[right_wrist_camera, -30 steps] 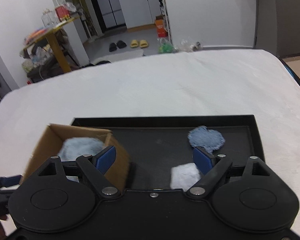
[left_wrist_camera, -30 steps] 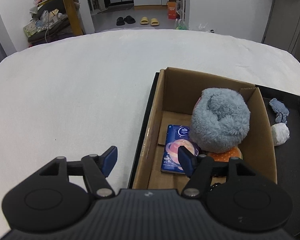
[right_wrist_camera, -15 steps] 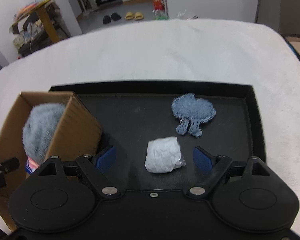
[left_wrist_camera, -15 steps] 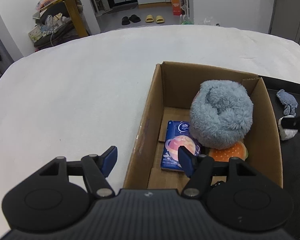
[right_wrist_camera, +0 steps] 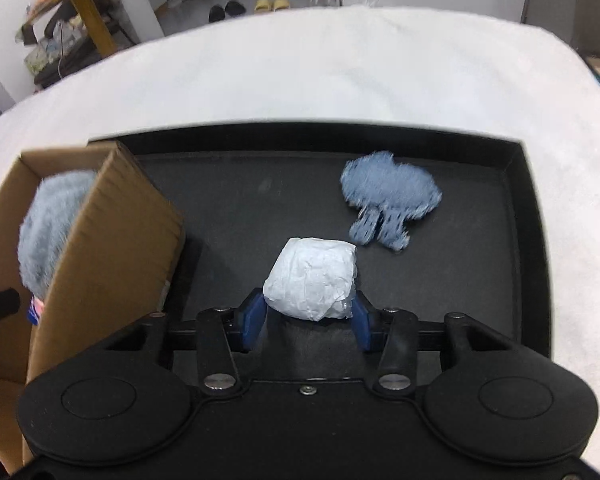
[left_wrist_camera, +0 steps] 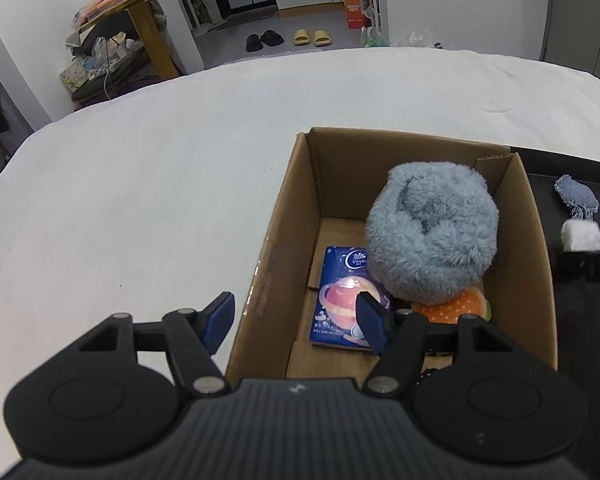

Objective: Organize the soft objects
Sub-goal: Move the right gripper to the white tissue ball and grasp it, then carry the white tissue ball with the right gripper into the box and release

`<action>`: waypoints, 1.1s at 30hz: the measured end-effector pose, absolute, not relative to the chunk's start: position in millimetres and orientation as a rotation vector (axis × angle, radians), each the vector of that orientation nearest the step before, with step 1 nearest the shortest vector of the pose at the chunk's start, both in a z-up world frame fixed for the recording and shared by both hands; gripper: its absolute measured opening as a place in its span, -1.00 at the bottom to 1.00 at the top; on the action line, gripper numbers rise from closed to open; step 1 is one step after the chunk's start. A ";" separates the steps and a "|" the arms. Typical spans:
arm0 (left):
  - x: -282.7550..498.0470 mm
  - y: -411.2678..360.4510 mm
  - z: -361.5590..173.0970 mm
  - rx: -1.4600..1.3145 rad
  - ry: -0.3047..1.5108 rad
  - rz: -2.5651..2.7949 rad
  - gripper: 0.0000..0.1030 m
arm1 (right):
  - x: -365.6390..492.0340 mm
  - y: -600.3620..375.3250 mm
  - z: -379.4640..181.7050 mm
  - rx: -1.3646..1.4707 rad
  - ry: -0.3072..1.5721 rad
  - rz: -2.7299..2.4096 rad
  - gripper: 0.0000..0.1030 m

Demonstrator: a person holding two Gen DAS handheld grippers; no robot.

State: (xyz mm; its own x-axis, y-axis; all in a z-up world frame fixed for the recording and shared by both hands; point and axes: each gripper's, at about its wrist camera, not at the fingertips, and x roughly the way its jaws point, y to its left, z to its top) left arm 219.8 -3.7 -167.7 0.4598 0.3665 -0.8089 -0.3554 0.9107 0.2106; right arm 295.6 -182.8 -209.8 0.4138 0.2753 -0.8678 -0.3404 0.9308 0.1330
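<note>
Just bare tray (right_wrist_camera: 260,208) beyond wad (right_wrist_camera: 312,276)

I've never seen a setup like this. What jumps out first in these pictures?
Probably the big fluffy grey plush filling the far right of the cardboard box, above a blue tissue pack. Next, the right gripper, whose jaws have just been closing around a white wad on the black tray, with a blue fuzzy patch lying beyond it.

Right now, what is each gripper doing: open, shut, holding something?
Left gripper: open, empty, straddling the cardboard box wall.
Right gripper: jaws just closing, shut on the white wad.
</note>
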 end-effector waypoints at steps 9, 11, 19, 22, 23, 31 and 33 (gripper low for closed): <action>211.9 -8.0 -162.8 0.020 0.991 0.436 0.27 | 281.9 -194.5 -172.3 -0.016 0.981 0.399 -0.14; 212.3 -7.2 -159.1 0.019 0.987 0.433 0.27 | 280.3 -193.6 -162.2 -0.013 0.962 0.403 -0.14; 207.1 2.4 -154.0 0.000 0.984 0.425 0.27 | 272.8 -191.3 -137.6 0.024 0.915 0.451 -0.14; 204.6 8.5 -151.7 -0.015 0.981 0.420 0.27 | 274.3 -187.0 -134.6 0.023 0.902 0.449 -0.14; 203.5 10.1 -151.2 -0.017 0.980 0.418 0.27 | 274.1 -185.8 -133.0 0.027 0.894 0.453 -0.14; 196.1 26.8 -147.9 -0.054 0.976 0.397 0.26 | 266.2 -177.7 -130.2 0.079 0.857 0.502 -0.14; 195.6 31.0 -147.0 -0.074 0.977 0.390 0.24 | 263.2 -173.1 -125.5 0.090 0.836 0.523 -0.14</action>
